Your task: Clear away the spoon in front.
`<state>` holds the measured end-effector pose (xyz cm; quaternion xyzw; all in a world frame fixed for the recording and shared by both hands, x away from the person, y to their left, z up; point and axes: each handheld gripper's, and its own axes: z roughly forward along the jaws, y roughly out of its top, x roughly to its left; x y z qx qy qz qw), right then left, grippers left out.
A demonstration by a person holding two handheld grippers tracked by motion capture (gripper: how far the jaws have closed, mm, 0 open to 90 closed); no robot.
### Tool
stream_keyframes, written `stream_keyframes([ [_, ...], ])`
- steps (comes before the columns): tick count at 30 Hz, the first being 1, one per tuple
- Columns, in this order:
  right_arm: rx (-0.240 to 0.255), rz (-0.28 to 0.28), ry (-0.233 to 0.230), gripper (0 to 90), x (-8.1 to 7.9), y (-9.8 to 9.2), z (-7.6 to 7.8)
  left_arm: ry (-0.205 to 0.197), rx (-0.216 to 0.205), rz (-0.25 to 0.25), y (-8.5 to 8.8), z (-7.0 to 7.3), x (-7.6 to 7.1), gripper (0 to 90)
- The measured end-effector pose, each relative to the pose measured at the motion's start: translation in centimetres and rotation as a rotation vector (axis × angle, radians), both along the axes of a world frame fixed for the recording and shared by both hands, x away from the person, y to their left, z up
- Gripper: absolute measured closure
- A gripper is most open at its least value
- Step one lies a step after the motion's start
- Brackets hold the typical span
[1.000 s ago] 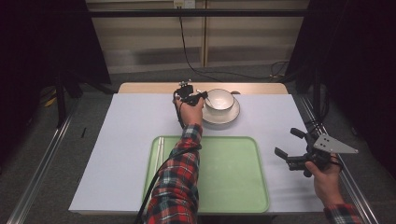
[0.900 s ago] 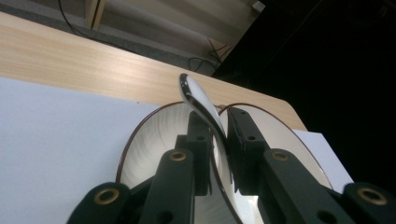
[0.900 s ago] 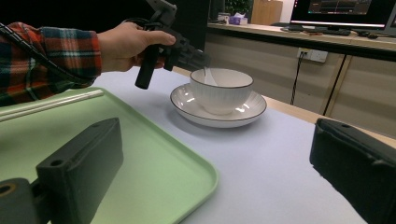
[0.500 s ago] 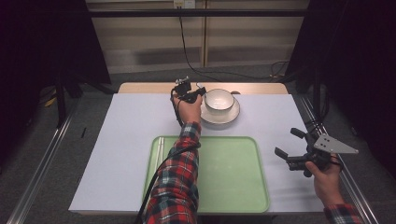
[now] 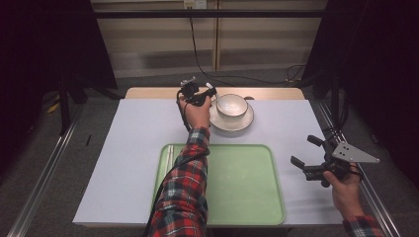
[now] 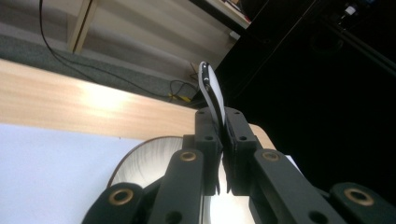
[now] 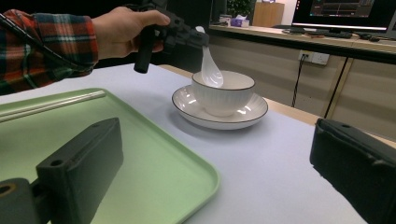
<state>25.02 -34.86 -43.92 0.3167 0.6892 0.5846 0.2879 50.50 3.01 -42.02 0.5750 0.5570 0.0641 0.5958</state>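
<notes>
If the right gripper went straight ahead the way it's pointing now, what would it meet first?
Most likely the saucer under the white bowl: both sit between the open jaws of the right gripper, across a bare stretch of table. Depth is hard to judge; it might pass over the green tray's corner first.

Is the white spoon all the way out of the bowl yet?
Not quite. The left claw grips the spoon by its handle, and its scoop hangs just inside the bowl rim.

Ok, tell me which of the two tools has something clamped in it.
The left tool, raised beside the bowl, is shut on the white spoon, whose scoop hangs over the bowl. The right tool waits open beside the green tray.
</notes>
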Motion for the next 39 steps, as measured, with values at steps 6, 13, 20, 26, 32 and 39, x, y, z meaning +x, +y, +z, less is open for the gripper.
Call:
stream_keyframes([
  [6,-0.008,0.001,0.003,1.9,0.0,0.1,0.0,-0.020,-0.020,-0.023,0.9,1.5,-0.5,85.8],
  [13,-0.009,0.001,0.003,1.9,0.0,0.1,0.0,-0.037,-0.017,-0.042,2.5,3.4,-1.5,85.9],
  [20,-0.013,0.003,0.004,1.9,0.0,0.1,-0.1,-0.003,0.011,-0.074,4.4,4.1,-2.6,85.9],
  [26,-0.009,-0.005,0.005,1.8,0.0,0.1,-0.1,0.028,0.014,-0.097,5.9,4.4,-3.7,85.9],
  [32,-0.021,0.012,0.001,1.9,0.0,0.1,-0.1,0.049,0.034,-0.124,7.4,4.8,-4.7,85.9],
  [39,-0.013,0.003,0.004,1.9,0.0,0.1,-0.1,0.081,0.052,-0.156,8.6,4.3,-5.6,85.9],
])
